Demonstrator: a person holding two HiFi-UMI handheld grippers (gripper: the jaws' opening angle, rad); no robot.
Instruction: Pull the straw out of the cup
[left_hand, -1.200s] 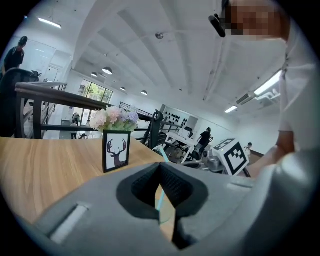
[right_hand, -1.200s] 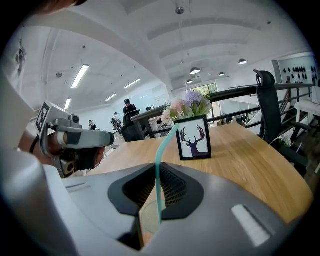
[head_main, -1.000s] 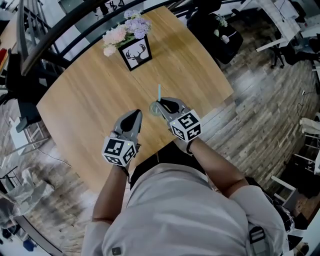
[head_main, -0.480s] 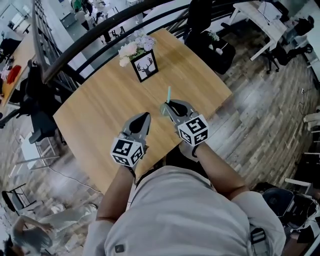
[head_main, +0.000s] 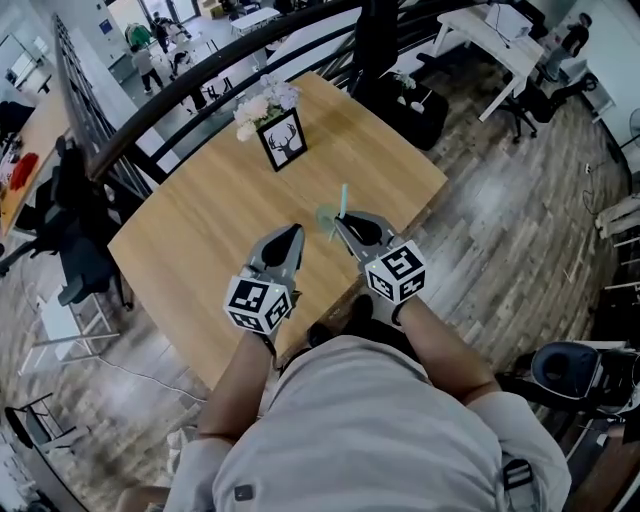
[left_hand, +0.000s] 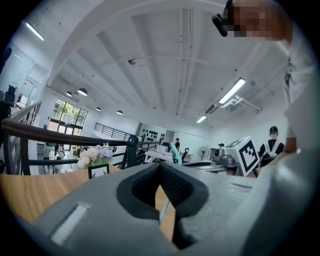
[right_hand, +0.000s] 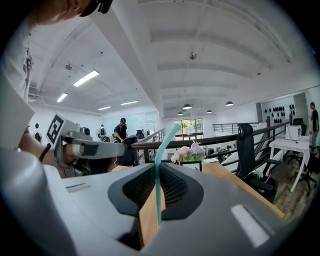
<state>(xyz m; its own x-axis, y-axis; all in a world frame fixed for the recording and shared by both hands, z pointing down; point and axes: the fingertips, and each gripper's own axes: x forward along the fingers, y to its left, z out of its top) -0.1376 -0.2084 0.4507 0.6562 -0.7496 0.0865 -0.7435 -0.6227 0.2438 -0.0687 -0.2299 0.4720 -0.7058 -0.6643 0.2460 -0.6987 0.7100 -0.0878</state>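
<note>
A teal straw (head_main: 343, 196) (right_hand: 160, 150) stands upright between the jaws of my right gripper (head_main: 340, 218) (right_hand: 157, 167), which is shut on it. A pale clear cup (head_main: 326, 217) shows from above just left of that gripper's tips. I cannot tell whether the straw's lower end is inside it. My left gripper (head_main: 290, 232) (left_hand: 160, 167) hovers beside it to the left, its tips together and holding nothing. The straw (left_hand: 175, 151) rises just beyond its tips in the left gripper view.
The round wooden table (head_main: 200, 230) carries a framed deer picture with flowers (head_main: 283, 138) (right_hand: 190, 152) at its far side. A dark railing (head_main: 200, 90) curves behind the table. A black chair (right_hand: 247, 150) stands at the right, and plank floor lies beyond the table's edge.
The table and the flower frame look smaller and farther below. Both grippers have risen side by side, the straw staying in the right one.
</note>
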